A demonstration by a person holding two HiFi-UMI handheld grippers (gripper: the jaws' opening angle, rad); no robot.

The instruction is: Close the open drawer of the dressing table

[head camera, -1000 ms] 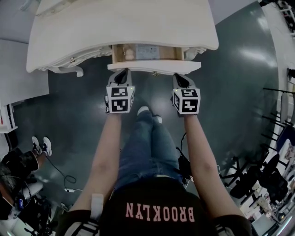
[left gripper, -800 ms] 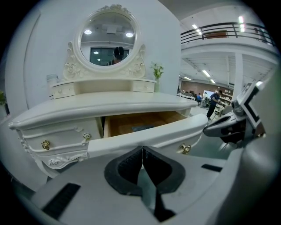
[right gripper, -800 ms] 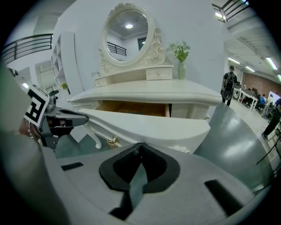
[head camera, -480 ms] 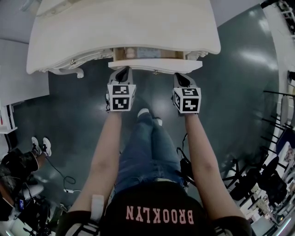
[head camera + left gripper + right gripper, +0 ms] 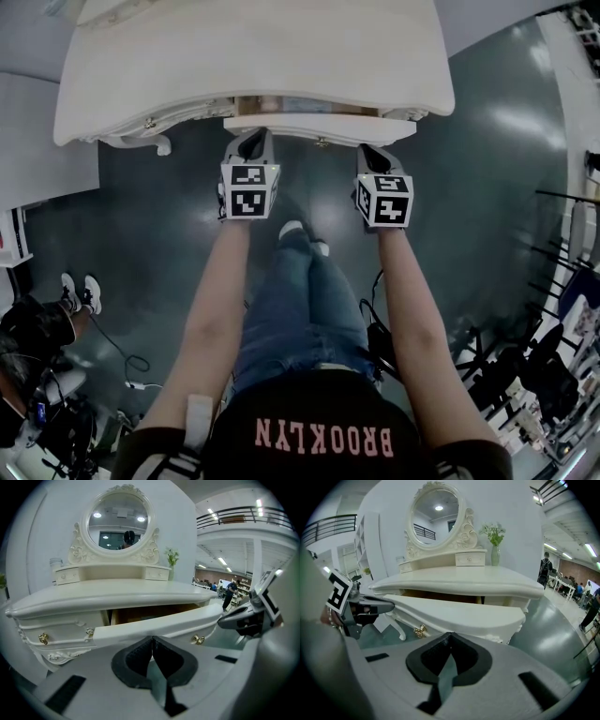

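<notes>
The table (image 5: 253,56) fills the top of the head view, its far edge cut off by the frame, so the mirror (image 5: 119,522) shows only in the two gripper views. The drawer (image 5: 319,127) sits under the tabletop at the middle front and is out by a narrow strip. A band of wooden inside shows, and what lies in it cannot be made out.

The left gripper (image 5: 251,139) has its jaws pressed together with nothing between them, tips at the left part of the drawer front. The right gripper (image 5: 372,153) is likewise clenched and empty, tips at the right part. Whether either truly touches the front is hard to tell — each gripper's own body hides the meeting point.

Counted: one table, one oval mirror, one open drawer with one brass knob (image 5: 198,640) at its middle, between the two grippers. Two small drawers (image 5: 470,558) flank the mirror on the upper shelf. One vase (image 5: 495,555) of green sprigs stands at the mirror's right.

Two brass fittings (image 5: 43,638) show on the carved panel left of the drawer. The panel on the other side is mostly hidden behind the drawer front.

At the head view's left edge stands one pair of white shoes (image 5: 80,289) — their wearer is largely cut off.
</notes>
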